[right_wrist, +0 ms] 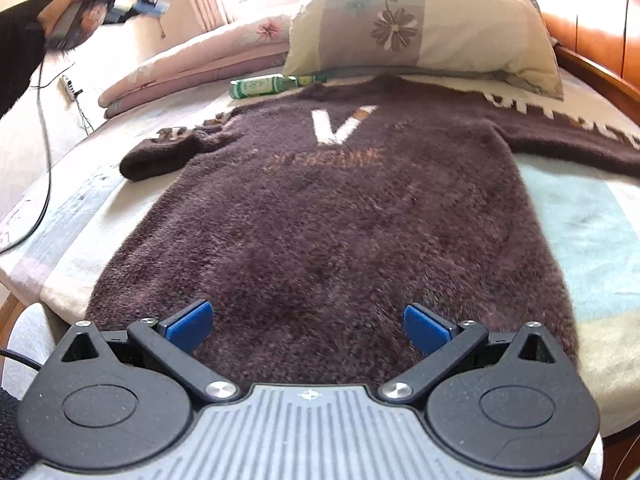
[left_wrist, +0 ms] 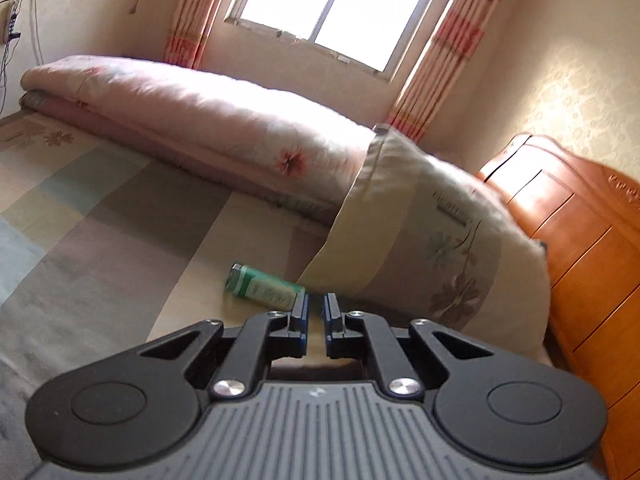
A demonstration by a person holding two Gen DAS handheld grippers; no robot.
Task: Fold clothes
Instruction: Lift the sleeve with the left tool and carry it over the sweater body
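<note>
A fuzzy dark brown sweater (right_wrist: 328, 208) with a white V on its chest lies flat on the bed, collar toward the pillow. Its left sleeve (right_wrist: 160, 156) is folded in short; the right sleeve (right_wrist: 580, 140) stretches out to the right. My right gripper (right_wrist: 308, 326) is open just above the sweater's hem, with nothing between its blue pads. My left gripper (left_wrist: 316, 312) is shut and empty, held up in the air over the bed. In the right wrist view it appears blurred at top left (right_wrist: 158, 6), held by a hand. The sweater is outside the left wrist view.
A green bottle (left_wrist: 262, 286) (right_wrist: 276, 84) lies on the striped bedsheet (left_wrist: 100, 216) beside a floral pillow (left_wrist: 432, 240) (right_wrist: 424, 28). A folded pink quilt (left_wrist: 192, 120) runs under the window. A wooden headboard (left_wrist: 580, 248) stands at the right. A cable (right_wrist: 44, 168) hangs at the left.
</note>
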